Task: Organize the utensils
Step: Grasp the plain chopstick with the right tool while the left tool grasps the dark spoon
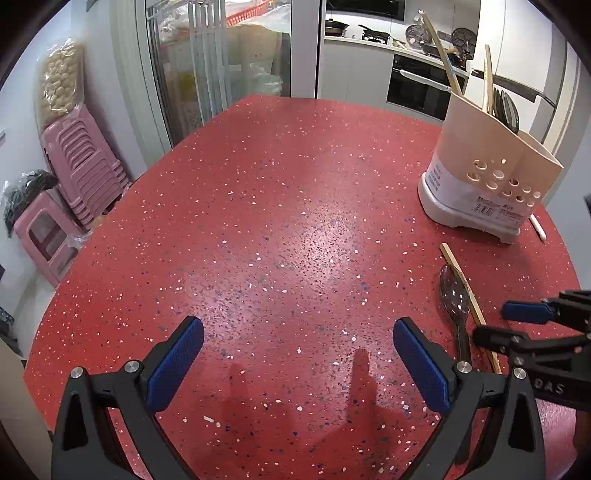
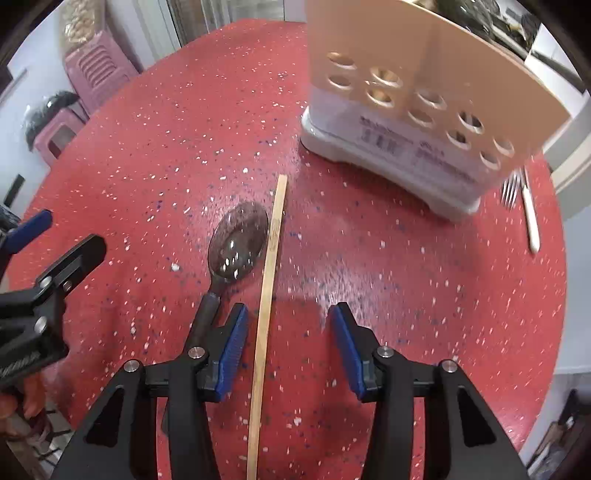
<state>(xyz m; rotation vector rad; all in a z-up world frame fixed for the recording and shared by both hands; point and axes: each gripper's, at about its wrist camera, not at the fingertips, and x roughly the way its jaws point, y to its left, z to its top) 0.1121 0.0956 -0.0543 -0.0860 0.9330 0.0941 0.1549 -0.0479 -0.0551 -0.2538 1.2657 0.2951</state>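
A wooden chopstick (image 2: 266, 280) lies on the red speckled table (image 2: 147, 155) and runs between the fingers of my right gripper (image 2: 288, 347), which is open around it. A dark spoon (image 2: 236, 243) lies just left of the chopstick, its handle under the left finger. A beige utensil holder (image 2: 417, 99) stands beyond. A fork with a white handle (image 2: 526, 210) lies to its right. My left gripper (image 1: 297, 362) is open and empty over bare table. The left wrist view also shows the holder (image 1: 487, 177), spoon (image 1: 454, 299), chopstick (image 1: 465, 288) and right gripper (image 1: 509, 325).
The holder has several chopsticks and dark utensils in it (image 1: 491, 92). Pink plastic stools (image 1: 77, 166) are stacked by the wall to the left. A kitchen counter with pans (image 1: 373, 35) is behind the table. The table edge curves close behind the holder.
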